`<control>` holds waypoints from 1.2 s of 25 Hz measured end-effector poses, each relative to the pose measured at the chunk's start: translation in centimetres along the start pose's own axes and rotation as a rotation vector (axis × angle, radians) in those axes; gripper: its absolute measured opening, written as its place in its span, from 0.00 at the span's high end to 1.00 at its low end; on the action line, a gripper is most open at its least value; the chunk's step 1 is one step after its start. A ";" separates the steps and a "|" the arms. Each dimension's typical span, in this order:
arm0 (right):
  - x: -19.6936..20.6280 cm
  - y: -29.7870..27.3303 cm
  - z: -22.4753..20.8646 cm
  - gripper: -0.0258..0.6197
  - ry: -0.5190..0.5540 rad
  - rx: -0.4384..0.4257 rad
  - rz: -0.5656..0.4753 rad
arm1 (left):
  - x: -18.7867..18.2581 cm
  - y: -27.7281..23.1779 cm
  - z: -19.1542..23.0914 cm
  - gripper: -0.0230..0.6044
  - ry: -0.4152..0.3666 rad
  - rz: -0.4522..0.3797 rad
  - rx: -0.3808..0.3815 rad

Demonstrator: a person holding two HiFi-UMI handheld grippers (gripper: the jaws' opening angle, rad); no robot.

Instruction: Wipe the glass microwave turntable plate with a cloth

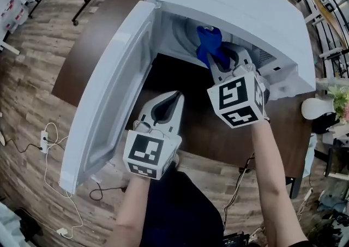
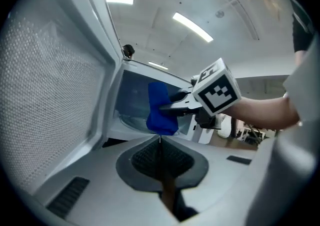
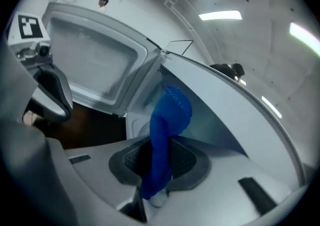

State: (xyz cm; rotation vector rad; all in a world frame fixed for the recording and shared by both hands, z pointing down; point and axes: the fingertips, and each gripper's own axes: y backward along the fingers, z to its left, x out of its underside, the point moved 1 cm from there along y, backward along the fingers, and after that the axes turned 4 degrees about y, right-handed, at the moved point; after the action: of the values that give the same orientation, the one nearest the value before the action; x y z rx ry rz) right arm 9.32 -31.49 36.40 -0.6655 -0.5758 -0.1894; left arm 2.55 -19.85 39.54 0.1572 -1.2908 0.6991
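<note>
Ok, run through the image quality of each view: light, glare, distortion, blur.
Head view: strong wide-angle bending of the wooden floor; the white microwave is brightly lit on top, shadowed inside. Left gripper view: dark round vignette, glaring ceiling strip lights, the blue cloth fairly sharp. Right gripper view: same vignette, one bright lamp, the cloth's lower end soft near the lens.
</note>
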 end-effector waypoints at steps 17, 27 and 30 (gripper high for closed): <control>-0.5 -13.1 -5.3 0.88 0.835 0.356 0.030 | 0.5 -2.5 2.2 0.95 -0.134 -0.036 -0.030; -1.2 -17.2 -6.0 0.88 1.110 0.319 0.027 | 0.4 -2.2 2.5 0.95 -0.165 -0.044 -0.035; -1.6 -18.2 -5.4 0.88 1.220 0.292 0.032 | 0.4 -2.3 2.7 0.95 -0.164 -0.038 -0.038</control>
State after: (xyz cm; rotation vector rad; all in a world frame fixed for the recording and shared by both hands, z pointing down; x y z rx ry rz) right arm 4.11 -49.01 41.66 -0.1826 0.5748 -0.4222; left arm 1.66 -22.80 41.37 0.2111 -1.4535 0.6386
